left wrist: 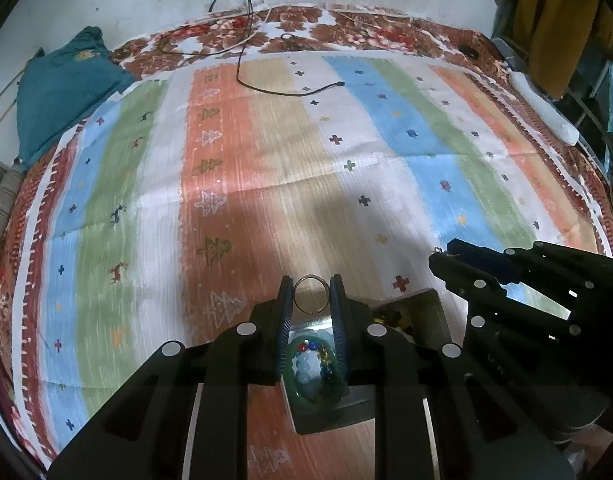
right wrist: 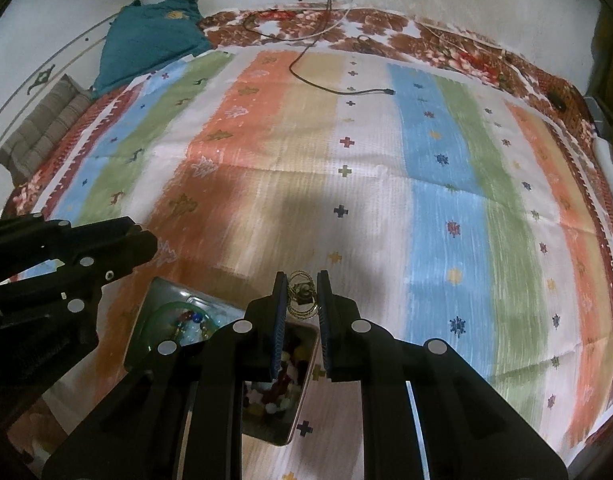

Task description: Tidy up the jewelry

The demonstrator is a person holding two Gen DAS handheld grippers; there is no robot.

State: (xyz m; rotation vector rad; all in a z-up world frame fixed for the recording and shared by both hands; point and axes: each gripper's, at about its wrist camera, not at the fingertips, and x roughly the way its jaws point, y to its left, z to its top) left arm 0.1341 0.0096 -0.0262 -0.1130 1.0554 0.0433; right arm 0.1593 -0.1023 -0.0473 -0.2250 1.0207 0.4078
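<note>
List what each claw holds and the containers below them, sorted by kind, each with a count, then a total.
Silver rings held: 1, in the left claw
Gold bangle clusters held: 1, in the right claw
Jewelry trays on the striped cloth: 2
Total: 4

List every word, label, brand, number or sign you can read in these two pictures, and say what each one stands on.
None: no readable text in either view.
The striped cloth bears only woven motifs: crosses, trees and deer, no letters.
The teal fabric has a yellowish mark, too blurred to read.
The left tongs, the right tongs and the jewelry tray show no label or number.
</note>
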